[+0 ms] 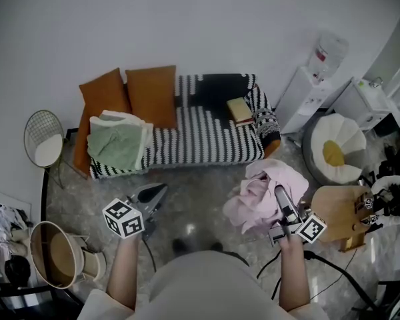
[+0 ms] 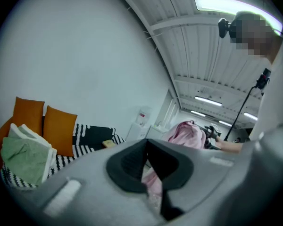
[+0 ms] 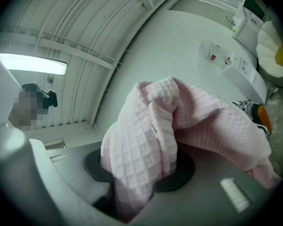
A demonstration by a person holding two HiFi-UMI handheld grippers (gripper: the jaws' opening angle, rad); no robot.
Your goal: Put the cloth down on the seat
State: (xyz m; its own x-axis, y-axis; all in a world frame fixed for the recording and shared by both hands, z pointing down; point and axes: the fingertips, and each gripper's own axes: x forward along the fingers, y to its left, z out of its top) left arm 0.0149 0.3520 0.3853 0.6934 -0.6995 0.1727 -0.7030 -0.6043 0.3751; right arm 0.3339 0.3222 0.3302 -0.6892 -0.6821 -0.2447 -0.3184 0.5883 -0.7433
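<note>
A bunched pink waffle cloth hangs in the air in front of the sofa, below its right end. My right gripper is shut on it; in the right gripper view the cloth fills the space between the jaws and drapes over them. The sofa's black-and-white striped seat lies ahead, with bare striped room in its middle. My left gripper is held to the left over the floor, its tips together and nothing in it.
A folded green cloth and two orange cushions take the sofa's left end; a yellowish book lies at the right. A wicker basket, a wire stool, a flower cushion and a wooden stool flank me.
</note>
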